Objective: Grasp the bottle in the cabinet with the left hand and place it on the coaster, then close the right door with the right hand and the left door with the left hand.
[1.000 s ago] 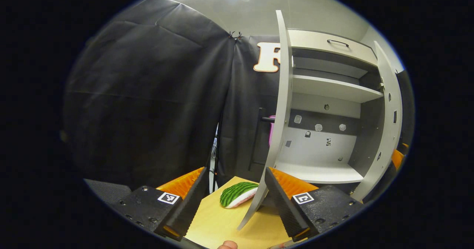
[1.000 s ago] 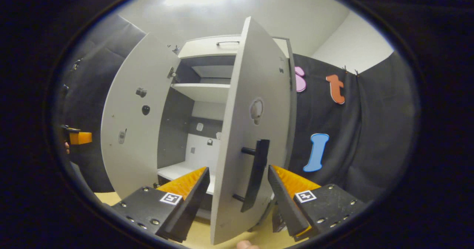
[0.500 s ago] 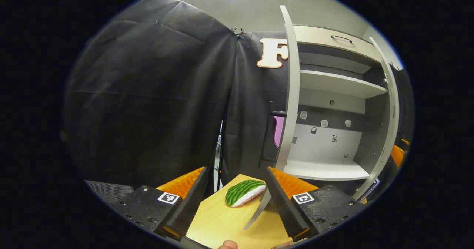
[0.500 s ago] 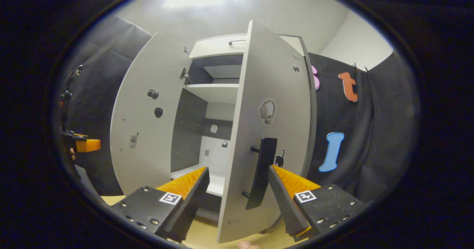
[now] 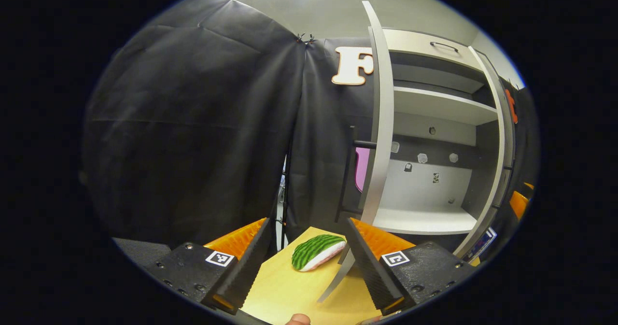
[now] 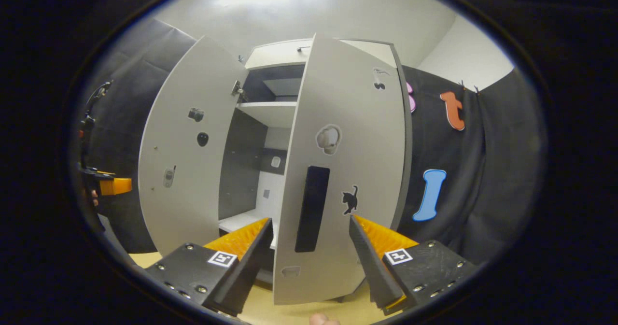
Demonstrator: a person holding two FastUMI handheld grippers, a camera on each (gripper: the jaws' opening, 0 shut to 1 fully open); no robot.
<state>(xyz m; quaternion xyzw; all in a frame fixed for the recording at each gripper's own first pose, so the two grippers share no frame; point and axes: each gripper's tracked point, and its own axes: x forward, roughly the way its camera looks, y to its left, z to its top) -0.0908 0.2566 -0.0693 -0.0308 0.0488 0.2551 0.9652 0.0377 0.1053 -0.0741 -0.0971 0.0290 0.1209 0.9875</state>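
Straight ahead of the right gripper (image 6: 309, 247) stood the cabinet (image 6: 275, 57); its right door (image 6: 347, 170), partly swung in, lay nearest, upright handle (image 6: 312, 209) facing spread, empty fingers. Beyond the cabinet's left door (image 5: 379, 122), the left gripper (image 5: 306, 260) gaped empty. Bottle and coaster couldn't be made out; a watermelon-slice toy (image 5: 316, 251) lay beside that door.

The pale wooden worktop (image 5: 285, 291) ran across the bottom of the left gripper view. A watermelon-slice toy (image 5: 316, 251) lay flat on it, rind up. At three o'clock from the toy stood the grey cabinet (image 5: 434, 122), its lower shelf (image 5: 425, 221) bare.
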